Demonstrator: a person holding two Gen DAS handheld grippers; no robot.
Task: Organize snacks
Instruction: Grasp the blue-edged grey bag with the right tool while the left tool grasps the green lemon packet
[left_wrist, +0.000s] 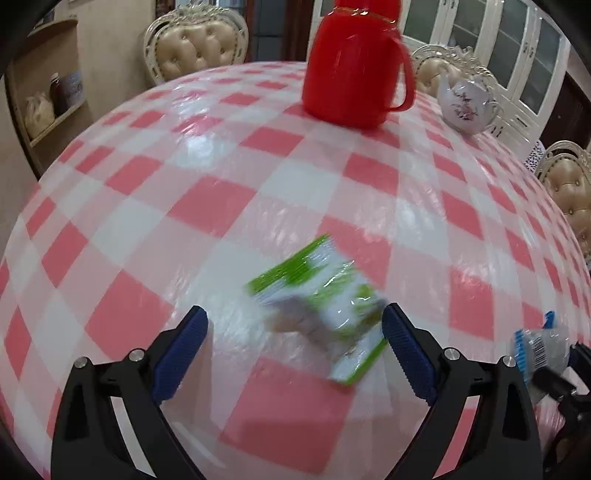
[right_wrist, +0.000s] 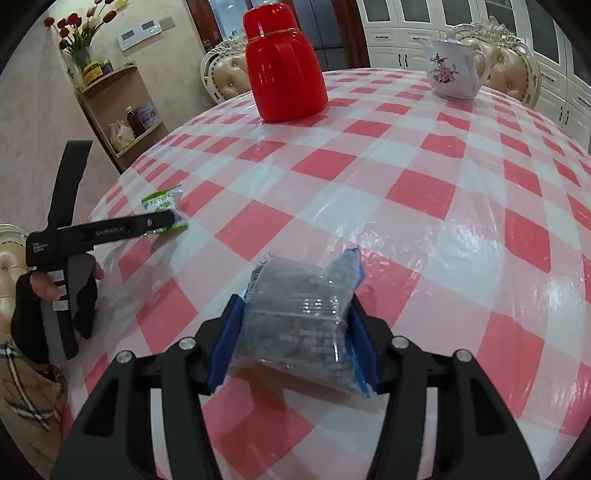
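Observation:
A green and white snack packet lies on the checked tablecloth between the wide-open fingers of my left gripper, nearer its right finger; the view is blurred. The same packet shows in the right wrist view, partly hidden behind the left gripper. My right gripper is shut on a clear and blue snack packet and holds it just above the cloth. That packet shows at the right edge of the left wrist view.
A red thermos jug stands at the far side of the table. A white flowered teapot stands at the far right. Padded chairs ring the table. A corner shelf stands on the left.

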